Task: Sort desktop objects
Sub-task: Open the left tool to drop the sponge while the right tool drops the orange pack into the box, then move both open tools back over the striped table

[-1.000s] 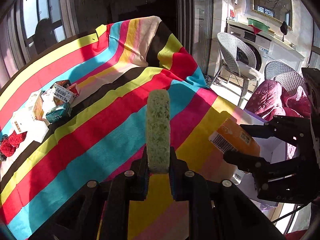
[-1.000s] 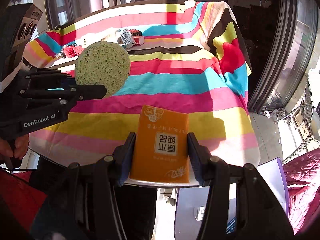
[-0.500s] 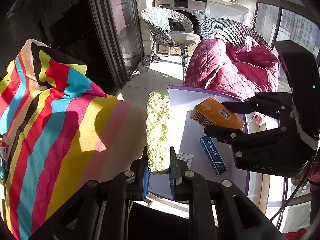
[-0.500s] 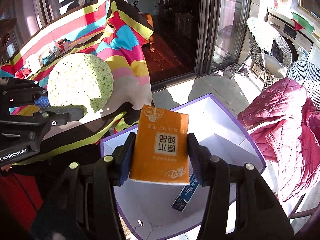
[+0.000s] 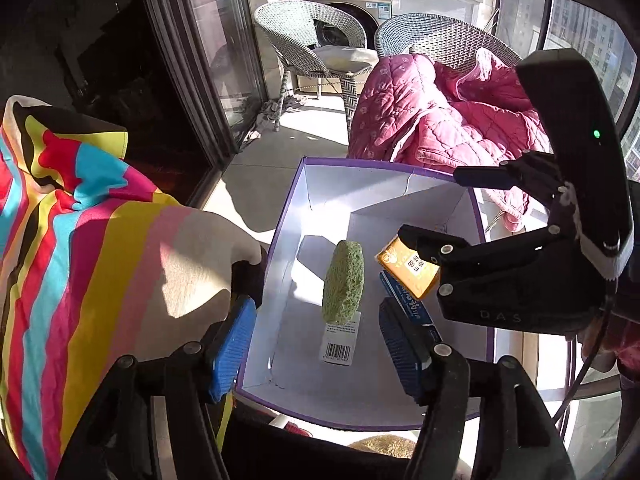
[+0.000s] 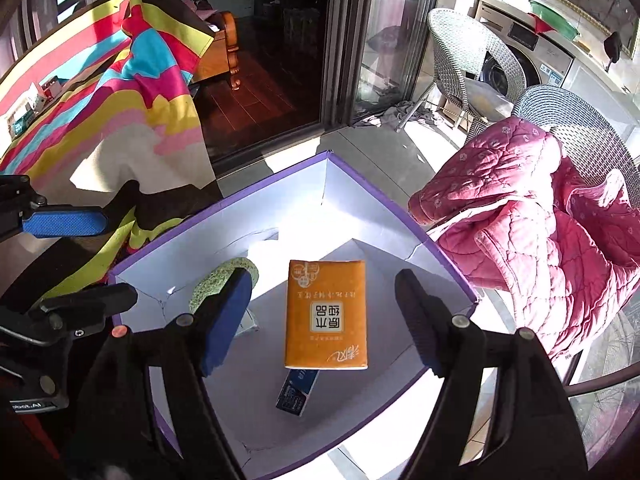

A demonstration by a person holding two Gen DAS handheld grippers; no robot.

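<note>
Hovering over a white cardboard box with purple edging, both claws are seen with their jaws opening and nothing pressed between the pads. Between the spread blue pads of the left claw, a round green sponge disc is seen edge-on inside the box, clear of both pads, with a white barcode label just below it. In the right wrist view, a flat orange tissue packet with printed characters lies between the fingers of the right claw, with open gaps on both sides so that neither finger touches it; whether it rests on the box floor cannot be told. A blue rectangular carton is partly covered by the near edge of the packet. The sponge is seen to the left of the packet in this view, partly hidden behind the right claw's left finger. The box walls rise on every side, its far corner pointing toward the tiled floor. A worktop draped in a multicoloured striped cloth borders the box on the left, touching or nearly touching its rim. A pink quilted blanket on a grey wicker chair crowds the right side, while bare floor lies beyond the far rim.
</note>
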